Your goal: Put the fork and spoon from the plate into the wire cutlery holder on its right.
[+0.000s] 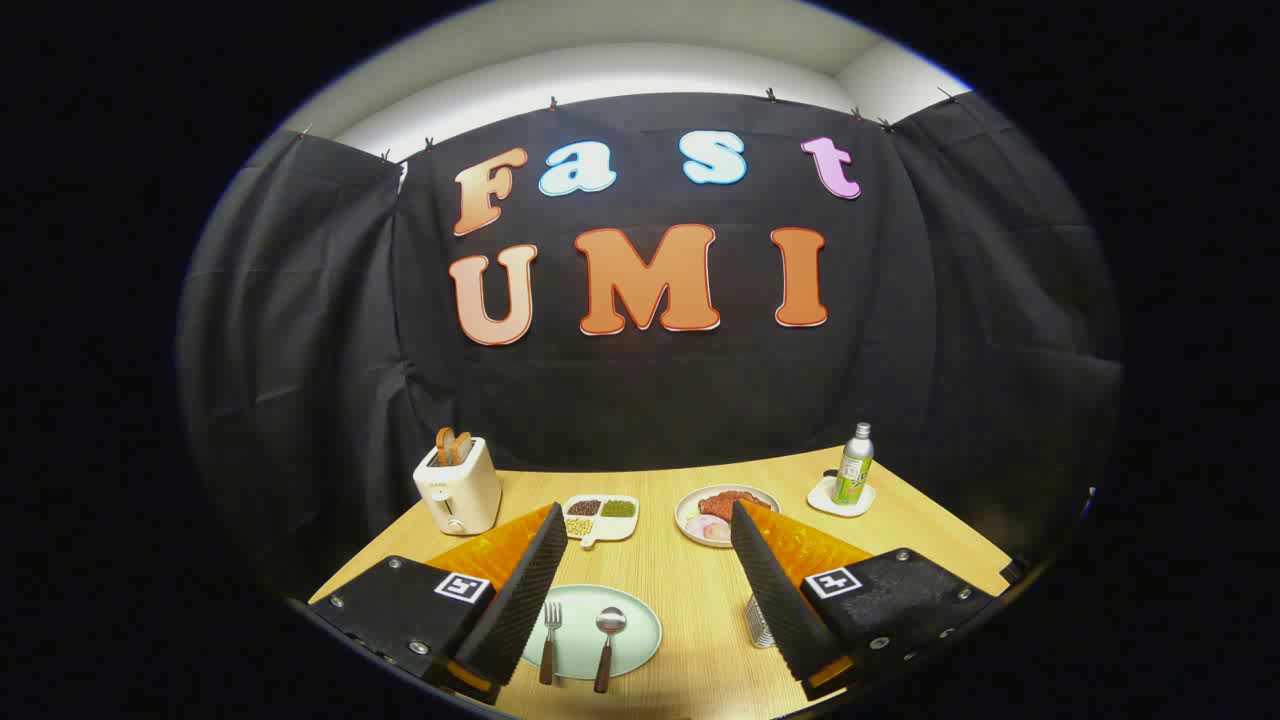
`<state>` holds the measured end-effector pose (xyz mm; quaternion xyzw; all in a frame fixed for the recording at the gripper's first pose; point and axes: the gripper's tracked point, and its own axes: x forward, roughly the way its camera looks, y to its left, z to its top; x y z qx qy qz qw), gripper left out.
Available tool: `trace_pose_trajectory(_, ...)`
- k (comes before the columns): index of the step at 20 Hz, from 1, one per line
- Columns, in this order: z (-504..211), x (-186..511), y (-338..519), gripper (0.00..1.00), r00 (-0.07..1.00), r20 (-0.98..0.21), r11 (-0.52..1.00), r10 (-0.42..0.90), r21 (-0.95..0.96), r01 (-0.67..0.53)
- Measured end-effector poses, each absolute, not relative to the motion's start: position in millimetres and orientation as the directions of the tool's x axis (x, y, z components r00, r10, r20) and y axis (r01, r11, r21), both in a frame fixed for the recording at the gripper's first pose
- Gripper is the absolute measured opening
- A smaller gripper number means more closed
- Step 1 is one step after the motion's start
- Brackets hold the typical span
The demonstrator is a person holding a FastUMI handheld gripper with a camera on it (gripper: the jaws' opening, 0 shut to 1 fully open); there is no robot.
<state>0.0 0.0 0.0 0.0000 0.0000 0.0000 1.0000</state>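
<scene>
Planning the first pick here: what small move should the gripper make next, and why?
Probably lower the open gripper toward the wooden-handled fork. It lies beside the matching wooden-handled spoon on the pale green plate, between the fingers, untouched. The wire cutlery holder waits to the plate's right, partly behind one finger.

Gripper (645, 520) fingers spread wide apart above the wooden table (690, 600), holding nothing; between them lies a pale round plate (640, 640) with a fork (550, 640) and a spoon (607, 645) side by side, handles toward the camera. Wire cutlery holder (760, 622) stands right of the plate, partly hidden behind the right finger. Beyond the fingertips: toaster (458, 487) holding toast, divided dish (600, 517) of grains, food plate (725, 512), bottle (853, 464) on a coaster.
</scene>
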Motion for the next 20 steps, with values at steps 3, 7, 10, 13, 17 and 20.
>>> trace_pose_trajectory(3,0,2,1,0.98,1.0,0.004,1.0,-0.002,0.003,0.002)
trace_pose_trajectory(7,2,5,1,0.98,1.0,0.011,1.0,-0.009,-0.006,0.009)
trace_pose_trajectory(10,0,9,6,0.98,1.0,0.007,1.0,0.0,0.0,0.0)
trace_pose_trajectory(13,-4,10,9,0.98,1.0,0.001,1.0,0.005,-0.002,-0.005)
trace_pose_trajectory(17,-20,17,19,0.98,1.0,-0.02,1.0,0.023,-0.01,-0.023)
trace_pose_trajectory(20,-49,26,23,0.98,0.997,-0.072,0.999,0.02,-0.034,-0.023)
